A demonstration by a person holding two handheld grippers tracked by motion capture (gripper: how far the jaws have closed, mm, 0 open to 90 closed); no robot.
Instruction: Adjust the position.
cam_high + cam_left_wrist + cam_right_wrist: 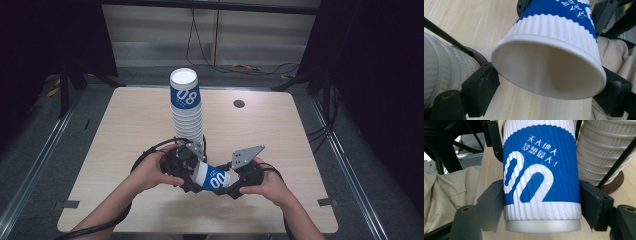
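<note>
A ribbed blue-and-white paper cup (215,178) lies sideways just above the table's front middle, held between both grippers. My left gripper (192,176) is shut on its open rim end; in the left gripper view the cup (554,50) faces me mouth first, and the gripper (549,85) has a jaw on each side of the rim. My right gripper (232,188) is shut on the base end. In the right gripper view the cup (541,177) shows its base, with the gripper (542,205) clamping both sides.
A tall stack of upside-down cups (187,107) stands on a round wooden base (615,182) just behind the grippers, with thin black rods beside it. A small black disc (239,103) lies at the far right of the wooden table (280,145). Cables run over the floor beyond.
</note>
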